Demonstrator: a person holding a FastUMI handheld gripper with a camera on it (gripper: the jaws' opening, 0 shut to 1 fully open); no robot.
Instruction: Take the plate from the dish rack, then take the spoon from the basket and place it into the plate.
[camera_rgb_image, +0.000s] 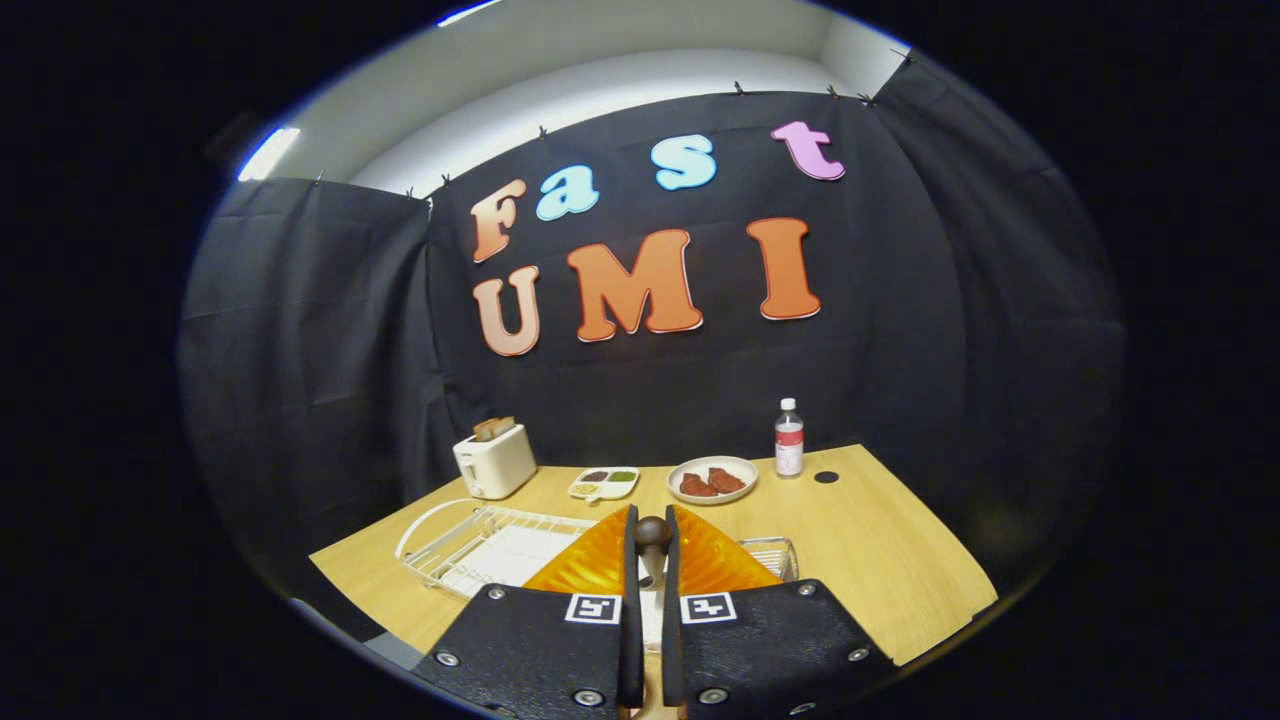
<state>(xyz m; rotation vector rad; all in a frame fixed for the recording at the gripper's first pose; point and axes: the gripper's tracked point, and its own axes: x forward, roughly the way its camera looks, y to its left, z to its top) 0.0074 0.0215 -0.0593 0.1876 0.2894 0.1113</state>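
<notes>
My gripper (651, 518) is shut on the spoon (653, 535). Its dark rounded handle end stands up between the two fingertips, and a bit of metal shaft shows lower in the gap. Right under and beyond the fingers lies the ribbed orange plate (715, 562) on the wooden table (880, 540), spreading out to both sides of the fingers. The white wire dish rack (470, 545) stands just left of the plate. A small wire basket (778, 552) peeks out at the plate's right edge. The spoon's bowl is hidden behind the fingers.
Along the back of the table stand a white toaster (493, 462) with bread in it, a small divided sauce dish (604, 484), a white plate (745, 468) holding red meat, a water bottle (789, 438) and a small black disc (826, 477).
</notes>
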